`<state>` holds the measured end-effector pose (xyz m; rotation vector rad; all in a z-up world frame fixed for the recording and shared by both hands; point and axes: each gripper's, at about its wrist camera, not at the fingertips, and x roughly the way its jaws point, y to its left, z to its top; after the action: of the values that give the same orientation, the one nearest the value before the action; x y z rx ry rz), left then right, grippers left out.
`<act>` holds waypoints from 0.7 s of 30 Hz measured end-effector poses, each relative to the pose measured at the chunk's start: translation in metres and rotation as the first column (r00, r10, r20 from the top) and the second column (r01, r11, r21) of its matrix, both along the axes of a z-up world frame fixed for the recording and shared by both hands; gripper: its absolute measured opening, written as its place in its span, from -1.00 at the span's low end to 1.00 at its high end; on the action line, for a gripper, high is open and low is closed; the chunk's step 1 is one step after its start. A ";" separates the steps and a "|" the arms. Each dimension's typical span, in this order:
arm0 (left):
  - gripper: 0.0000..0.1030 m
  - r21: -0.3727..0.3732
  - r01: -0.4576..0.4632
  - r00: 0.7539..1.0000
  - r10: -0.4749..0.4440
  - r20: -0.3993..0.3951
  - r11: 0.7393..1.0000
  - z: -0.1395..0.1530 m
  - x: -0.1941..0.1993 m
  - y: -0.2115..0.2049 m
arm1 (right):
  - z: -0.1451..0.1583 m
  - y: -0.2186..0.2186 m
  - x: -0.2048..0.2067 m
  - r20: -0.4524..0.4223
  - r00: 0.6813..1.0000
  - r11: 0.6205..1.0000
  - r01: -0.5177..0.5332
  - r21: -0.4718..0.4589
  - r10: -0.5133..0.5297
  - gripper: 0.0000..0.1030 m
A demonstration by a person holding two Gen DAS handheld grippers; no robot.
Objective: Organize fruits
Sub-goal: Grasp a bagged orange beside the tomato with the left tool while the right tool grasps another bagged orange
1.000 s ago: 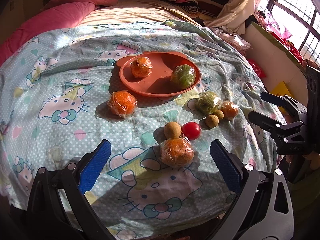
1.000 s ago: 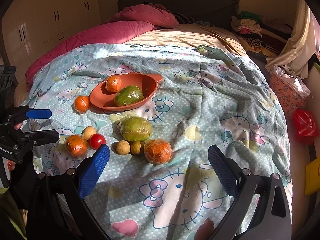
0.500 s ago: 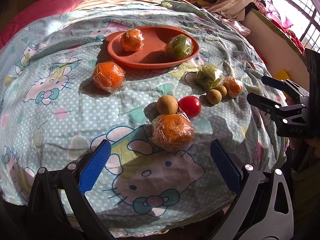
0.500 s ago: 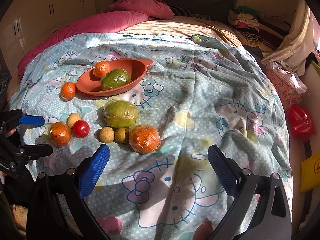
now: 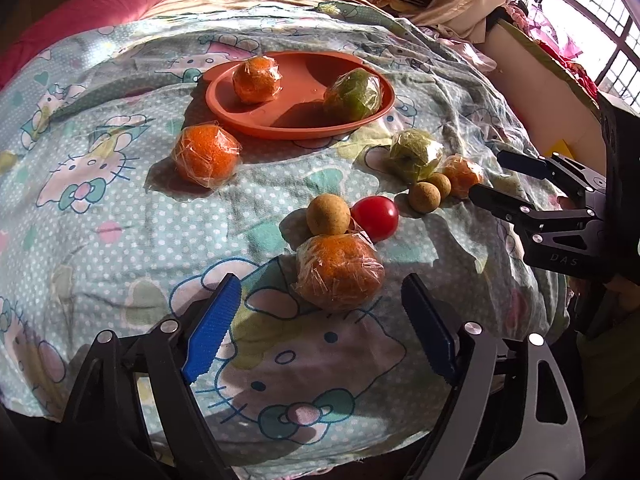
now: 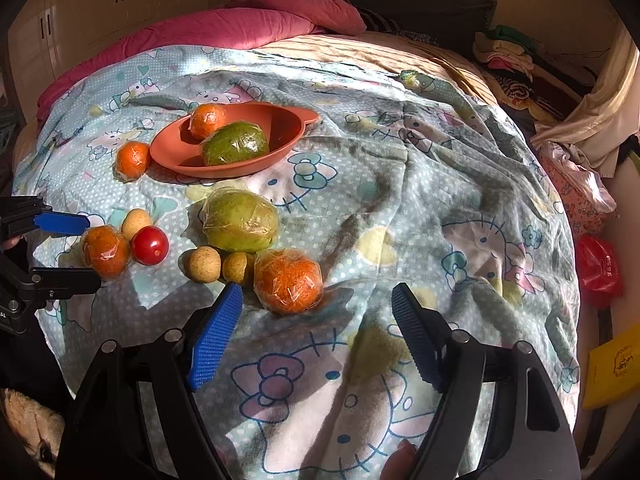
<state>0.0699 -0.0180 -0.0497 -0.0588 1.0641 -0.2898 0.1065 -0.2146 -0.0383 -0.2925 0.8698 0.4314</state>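
On the Hello Kitty bedspread, a wrapped orange (image 5: 340,270) lies just ahead of my left gripper (image 5: 320,320). Its jaws are closing, and the blue pads stand apart from the fruit. The right wrist view shows that orange (image 6: 105,250) between the left gripper's (image 6: 93,251) fingers. A second wrapped orange (image 6: 288,280) sits just ahead of my right gripper (image 6: 316,320), whose jaws are closing too, pads clear of it. An orange plate (image 5: 280,132) holds a wrapped orange (image 5: 256,79) and a green fruit (image 5: 352,94).
Loose nearby are a red tomato (image 5: 376,213), three tan round fruits (image 5: 328,215), a wrapped green fruit (image 6: 240,222) and another orange (image 5: 206,155). A pink duvet (image 6: 224,24) lies behind. Right of the bed are a red bag (image 6: 598,264) and a clothes pile (image 6: 508,56).
Both grippers have dropped closer to the fruit, so each wrapped orange now sits just ahead of the fingertips. Both pairs of blue pads have drawn nearer together.
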 end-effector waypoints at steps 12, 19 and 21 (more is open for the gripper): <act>0.02 -0.033 0.036 0.999 -0.037 -0.008 0.999 -0.001 0.000 -0.005 | -0.006 0.006 0.008 -0.027 0.999 0.999 -0.041 0.015 0.042 0.03; -0.06 -0.037 0.038 0.999 -0.038 -0.010 0.999 -0.002 0.003 -0.005 | -0.010 0.008 0.013 -0.051 0.997 0.997 -0.063 0.042 0.065 -0.13; -0.06 -0.038 0.038 0.999 -0.039 -0.010 0.999 -0.002 0.003 -0.005 | -0.010 0.006 0.014 -0.058 0.996 0.996 -0.063 0.056 0.066 -0.15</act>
<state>0.0726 -0.0229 -0.0520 -0.0743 1.0716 -0.3447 0.1209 -0.2087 -0.0485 -0.2594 0.9078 0.5252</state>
